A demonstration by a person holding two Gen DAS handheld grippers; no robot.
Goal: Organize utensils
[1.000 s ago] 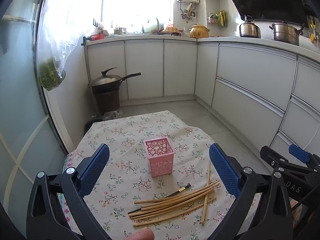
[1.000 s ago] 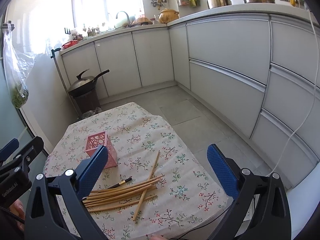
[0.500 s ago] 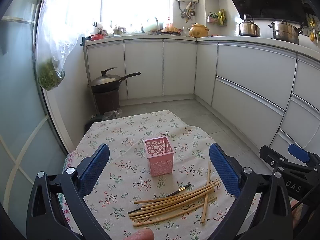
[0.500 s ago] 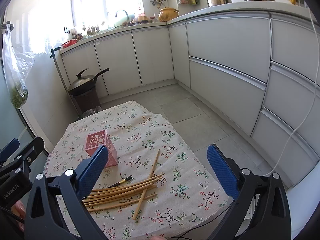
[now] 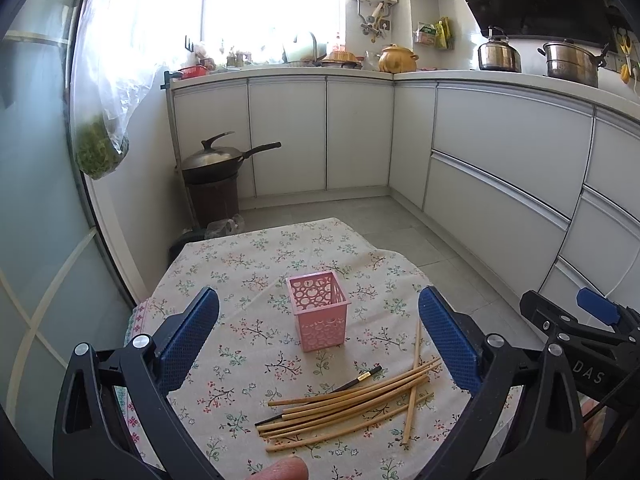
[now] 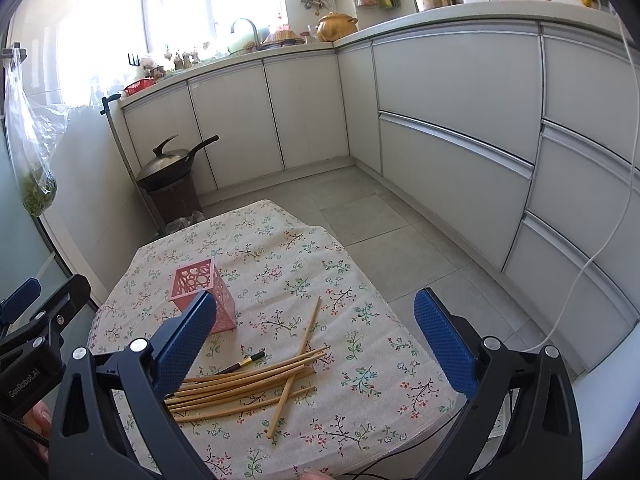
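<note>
Starting from zero: pink holder (image 5: 319, 310) stands empty on the counter (image 5: 224, 276) | chopsticks (image 5: 352, 406) all lie loose just in front of it | your left tongs (image 5: 319, 338) and right tongs (image 6: 316, 336) hover spread, holding nothing | every stick left to load.

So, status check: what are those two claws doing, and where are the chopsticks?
Left gripper open, empty, above the table. Right gripper open, empty. Chopsticks loose on the tablecloth, none in the pink holder. Nothing blocking.
</note>
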